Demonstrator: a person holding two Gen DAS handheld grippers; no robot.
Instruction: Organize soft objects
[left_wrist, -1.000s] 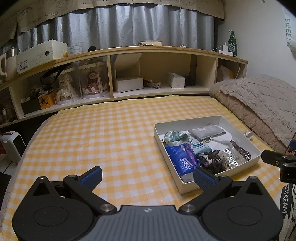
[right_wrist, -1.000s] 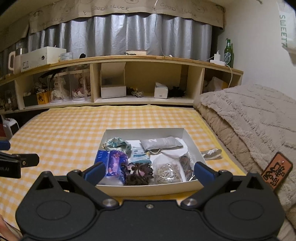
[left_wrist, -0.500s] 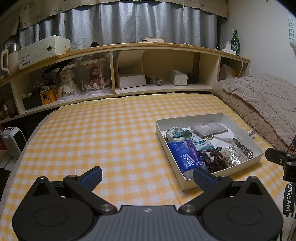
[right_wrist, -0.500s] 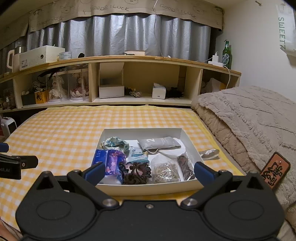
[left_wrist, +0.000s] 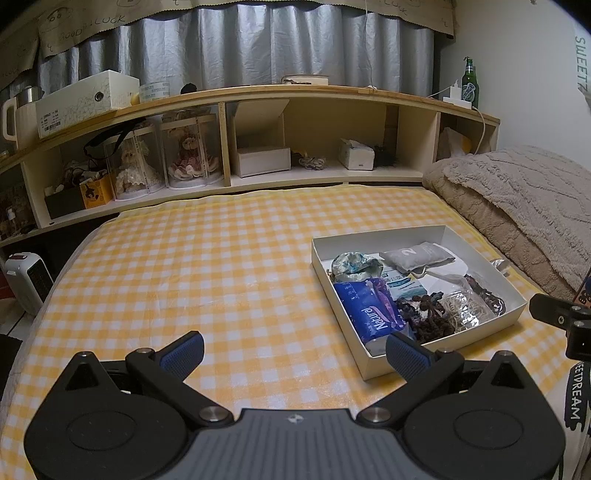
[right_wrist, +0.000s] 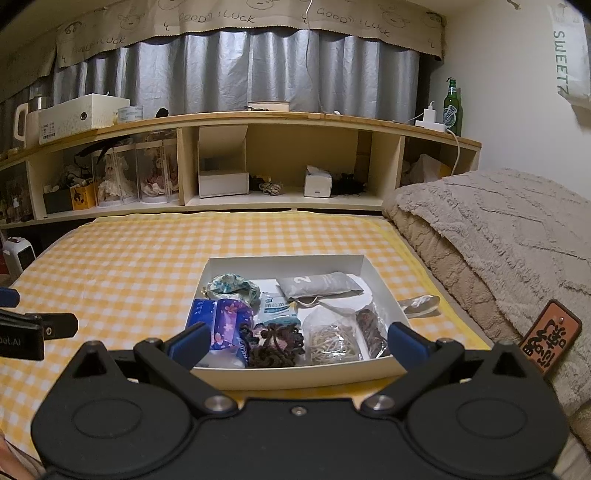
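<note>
Both the left gripper and the right gripper are being held wide apart near the white box, so its crowded soft packets risk being dragged out together.

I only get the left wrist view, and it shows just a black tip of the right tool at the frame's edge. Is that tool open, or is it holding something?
Observer: The right tool is open and empty, at the near wall of the white box.
Reviewer: What's that shiny bit past the box's right wall?
Observer: A crumpled clear wrapper, lying on the checked cloth outside the box.
Reviewer: Anything on the blanket?
Observer: An orange tag with dark lettering lies on the beige blanket.
</note>
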